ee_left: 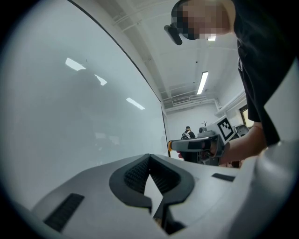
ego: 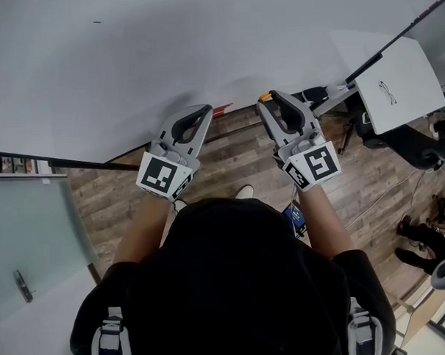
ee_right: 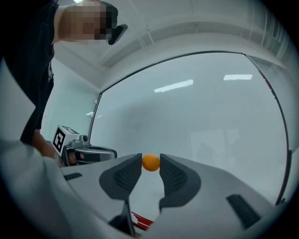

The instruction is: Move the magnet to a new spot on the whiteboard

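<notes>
Right gripper (ee_right: 151, 164) is drawn narrow on the magnet (ee_right: 151, 162). In the right gripper view the small orange ball sits just below the centre of the frame, at the very jaw tips, and both ribbed pads (ee_right: 173, 176) touch its sides. Only the tips have it; the deeper part of the jaws is empty. In the head view this gripper (ego: 266, 100) points up right of centre, with a speck of orange at its tip, by the lower edge of the whiteboard (ego: 129, 59) that fills the upper left. We cannot tell whether the magnet touches the board or sits just clear of it.

Left gripper (ee_left: 149, 158) has its jaws together at the tips with nothing between them. In the head view it is held up left of centre (ego: 205, 110), beside the right one, near the board but not working on it.

We judge the magnet light, hard and smooth. It will not crush, so a firm squeeze should be safe. Its round shape could let it squirt out of a tip hold, so we would take it across its widest part, pads square to it and close to the board face. The board's pull, not weight, is probably the main load. Near the new spot it will likely snap on, so we would bring it in flat and let go only once it is seated. If dropped, it would probably roll off across the floor (ego: 229, 154).
</notes>
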A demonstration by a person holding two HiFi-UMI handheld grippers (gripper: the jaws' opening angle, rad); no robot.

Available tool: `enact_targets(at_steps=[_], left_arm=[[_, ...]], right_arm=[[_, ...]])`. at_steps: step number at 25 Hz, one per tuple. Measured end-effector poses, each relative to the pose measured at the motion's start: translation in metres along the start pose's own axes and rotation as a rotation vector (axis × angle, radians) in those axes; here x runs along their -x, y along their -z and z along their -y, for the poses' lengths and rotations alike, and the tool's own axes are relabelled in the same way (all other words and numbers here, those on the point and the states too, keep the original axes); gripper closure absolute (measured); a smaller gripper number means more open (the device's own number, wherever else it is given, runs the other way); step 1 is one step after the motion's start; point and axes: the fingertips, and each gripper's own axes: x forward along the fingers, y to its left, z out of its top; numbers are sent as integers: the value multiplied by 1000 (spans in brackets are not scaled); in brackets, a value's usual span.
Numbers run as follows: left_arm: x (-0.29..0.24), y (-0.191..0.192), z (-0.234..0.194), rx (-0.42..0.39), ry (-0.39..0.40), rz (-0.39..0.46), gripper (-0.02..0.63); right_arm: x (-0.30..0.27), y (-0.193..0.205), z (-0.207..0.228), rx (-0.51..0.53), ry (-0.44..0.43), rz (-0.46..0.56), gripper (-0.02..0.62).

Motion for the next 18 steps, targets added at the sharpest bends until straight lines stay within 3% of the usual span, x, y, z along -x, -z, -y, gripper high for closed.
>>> enact_targets(at_steps=[9,18], left_arm=[[-58,1,20,-3,-64,-3,604],[-99,13,35,-12,-45,-24,604]], right_arm=[[12,4,62,11,1,-27,479],[10,24,104,19,75,-67,477]])
